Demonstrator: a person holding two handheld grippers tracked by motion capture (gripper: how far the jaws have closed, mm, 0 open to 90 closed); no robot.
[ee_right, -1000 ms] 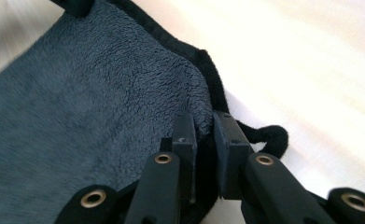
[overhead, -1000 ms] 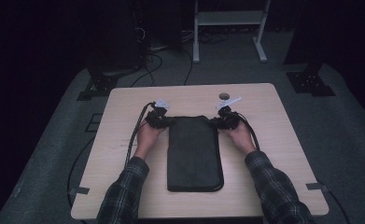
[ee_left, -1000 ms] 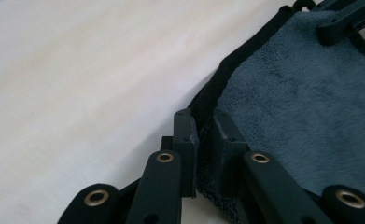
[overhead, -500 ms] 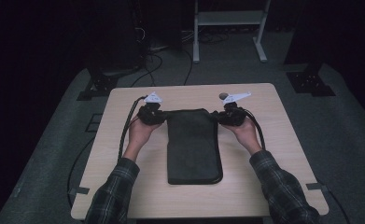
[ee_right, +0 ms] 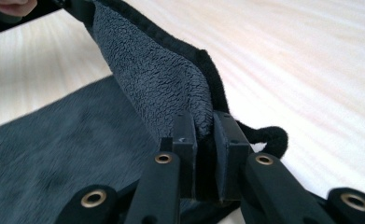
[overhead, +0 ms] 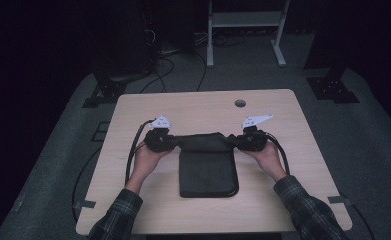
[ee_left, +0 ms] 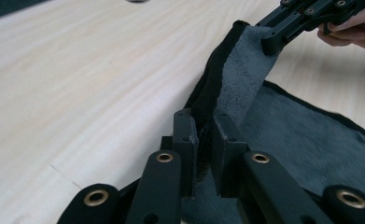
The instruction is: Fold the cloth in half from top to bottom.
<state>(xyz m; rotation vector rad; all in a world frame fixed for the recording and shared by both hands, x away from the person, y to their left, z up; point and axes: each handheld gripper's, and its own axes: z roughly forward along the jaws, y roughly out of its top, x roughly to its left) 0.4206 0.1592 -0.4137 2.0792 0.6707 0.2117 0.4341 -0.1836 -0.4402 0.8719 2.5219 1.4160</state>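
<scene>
The cloth (overhead: pixel 206 167) lies in the middle of the table (overhead: pixel 293 130), its near part flat on the wood and its far edge lifted between the two grippers; the left gripper (overhead: pixel 159 141) is clamped on the far left corner, jaws pinched tight on the hem as the left gripper view shows (ee_left: pixel 204 140); the right gripper (overhead: pixel 249 141) is clamped on the far right corner in the same way (ee_right: pixel 203 149). The step in hand looks like a fold, far edge brought toward the near one; to do it well, keep both hands level and the same way apart, so the raised edge stays taut and straight and does not sag in the middle; carry it up and toward the person in one arc, high enough that the pile does not drag the lower layer along; lay the hem square on the near hem, corners matched, before the jaws let go; a lopsided pull would skew the fold, and a loose pinch might drop a corner.
</scene>
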